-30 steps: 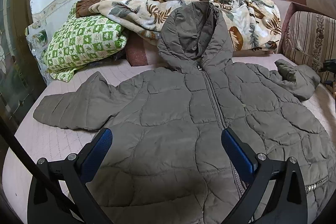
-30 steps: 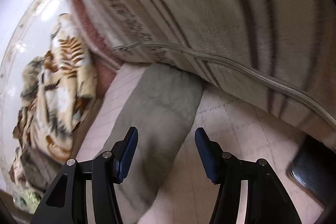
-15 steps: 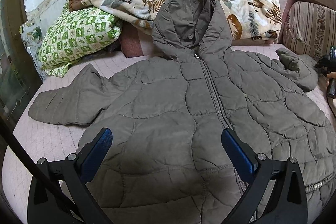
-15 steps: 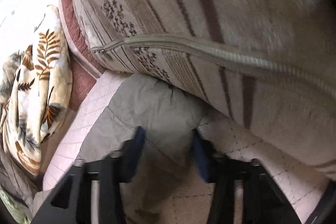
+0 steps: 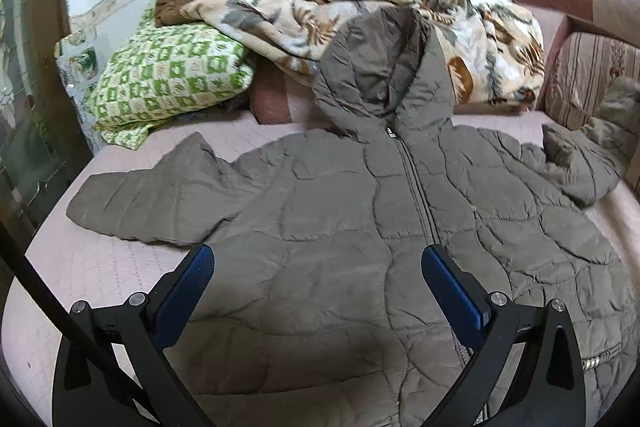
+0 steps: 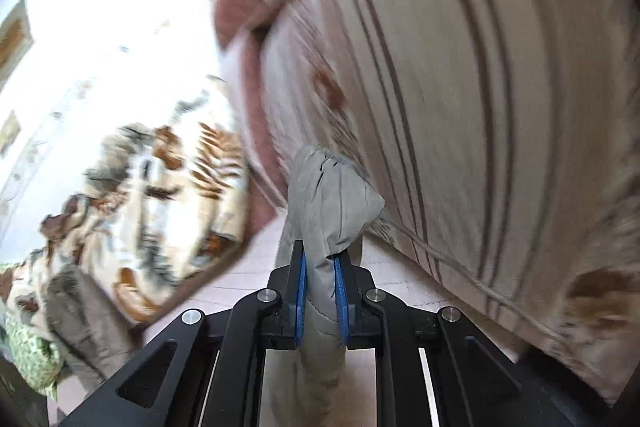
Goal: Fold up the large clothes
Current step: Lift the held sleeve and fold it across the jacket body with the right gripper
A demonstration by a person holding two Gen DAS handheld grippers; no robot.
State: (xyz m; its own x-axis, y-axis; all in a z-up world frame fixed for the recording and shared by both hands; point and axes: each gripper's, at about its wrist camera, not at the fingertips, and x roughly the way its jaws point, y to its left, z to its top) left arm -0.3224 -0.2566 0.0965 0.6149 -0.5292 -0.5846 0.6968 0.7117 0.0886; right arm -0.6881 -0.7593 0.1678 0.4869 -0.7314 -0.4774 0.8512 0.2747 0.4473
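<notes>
The grey-green jacket (image 5: 360, 227) lies spread front-up on the bed, hood toward the leaf-print blanket (image 5: 400, 15). A second ago its far sleeve cuff (image 6: 328, 203) lay flat by the striped cushion (image 6: 480, 107); now the right gripper (image 6: 320, 291) has it pinched, jaws closing on the cloth, and lifted, though that view is blurred. The sleeve fold looks begun. The left gripper (image 5: 316, 287) hovers over the jacket's hem, fingers wide apart, empty.
</notes>
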